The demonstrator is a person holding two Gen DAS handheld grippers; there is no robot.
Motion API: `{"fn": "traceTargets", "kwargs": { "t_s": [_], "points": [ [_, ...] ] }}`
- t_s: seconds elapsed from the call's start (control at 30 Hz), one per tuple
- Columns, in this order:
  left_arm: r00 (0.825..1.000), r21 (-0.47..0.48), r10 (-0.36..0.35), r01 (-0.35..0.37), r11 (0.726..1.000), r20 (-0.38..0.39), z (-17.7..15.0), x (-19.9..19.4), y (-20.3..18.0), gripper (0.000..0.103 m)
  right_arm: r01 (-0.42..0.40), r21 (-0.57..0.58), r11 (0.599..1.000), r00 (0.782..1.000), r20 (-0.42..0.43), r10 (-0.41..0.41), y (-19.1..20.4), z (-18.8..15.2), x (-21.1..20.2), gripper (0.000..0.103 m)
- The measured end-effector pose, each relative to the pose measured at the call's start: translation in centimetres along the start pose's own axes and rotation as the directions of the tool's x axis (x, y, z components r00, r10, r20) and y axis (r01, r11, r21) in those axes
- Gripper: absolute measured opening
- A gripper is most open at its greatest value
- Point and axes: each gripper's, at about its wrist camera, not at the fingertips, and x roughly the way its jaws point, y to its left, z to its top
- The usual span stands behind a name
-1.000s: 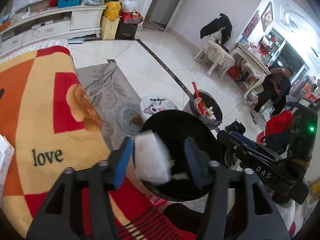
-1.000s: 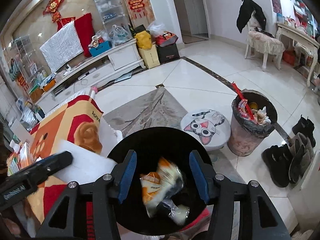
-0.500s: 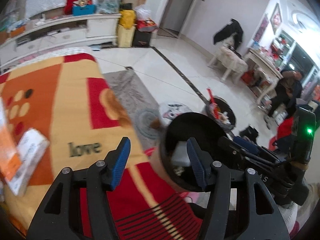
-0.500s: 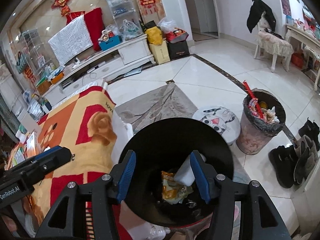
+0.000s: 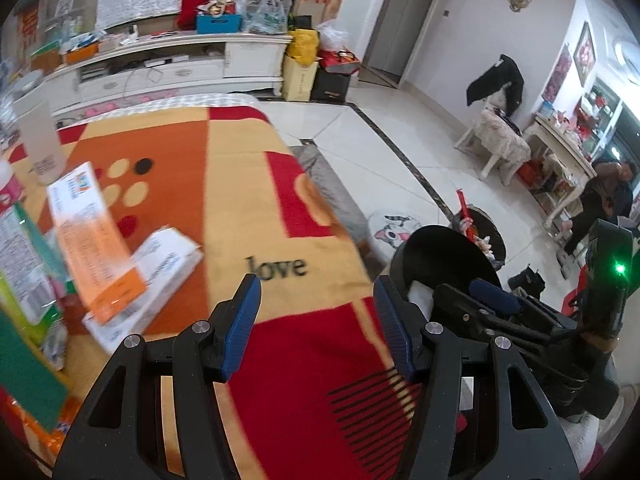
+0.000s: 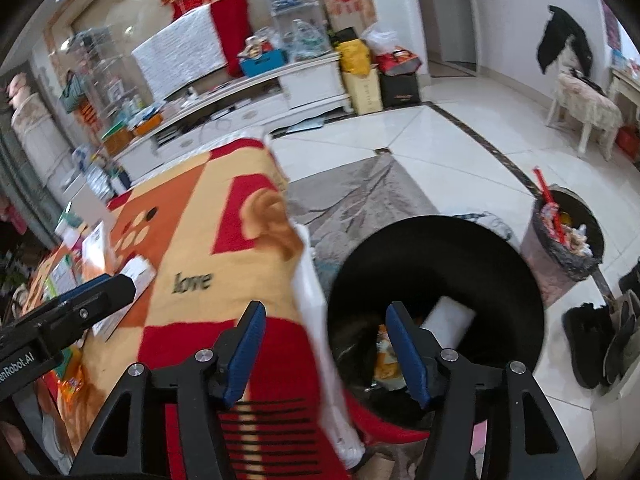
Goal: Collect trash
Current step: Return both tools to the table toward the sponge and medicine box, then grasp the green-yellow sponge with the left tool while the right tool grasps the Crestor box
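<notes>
Left gripper (image 5: 316, 326) angled down over blanket-covered tabletop (image 5: 240, 216), fingers spread, nothing between. Right gripper (image 6: 326, 346) angled down at tabletop edge beside black trash bin (image 6: 436, 248), jaws just been opening, fingers spread and empty. Snack wrapper (image 6: 386, 364) and white tissue (image 6: 448, 320) lying inside bin. Boxes (image 5: 132, 280) stacked on tabletop, left side.

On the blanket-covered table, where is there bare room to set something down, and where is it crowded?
Free: the blanket from the word "love" back to its far edge, and the red patch beside the black bin. Crowded: the side with the orange box, white box and green packets.
</notes>
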Motion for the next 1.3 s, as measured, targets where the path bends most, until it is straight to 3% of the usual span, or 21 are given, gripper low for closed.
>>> {"fn": "traceTargets", "kwargs": {
  "t_s": [0.43, 0.83, 1.1, 1.3],
  "points": [
    [0.996, -0.119, 0.084, -0.082, 0.989, 0.014, -2.0, -5.4, 7.7, 0.057, -0.12, -0.109, 0.987, 0.992, -0.054, 0.114, 8.5, -0.5, 2.3, 0.064],
    [0.982, -0.233, 0.189, -0.184, 0.955, 0.001, -5.6, -11.0, 16.4, 0.058, -0.226, -0.205, 0.952, 0.971, -0.125, 0.204, 15.2, -1.9, 3.6, 0.067],
    [0.977, -0.318, 0.212, -0.205, 0.926, -0.013, -8.1, -12.5, 20.4, 0.061, -0.269, -0.24, 0.933, 0.958, -0.166, 0.234, 18.3, -2.2, 4.6, 0.068],
    [0.982, -0.368, 0.187, -0.182, 0.912, -0.023, -8.4, -11.5, 21.6, 0.061, -0.294, -0.274, 0.916, 0.952, -0.172, 0.254, 20.6, -0.9, 5.4, 0.074]
  ]
}}
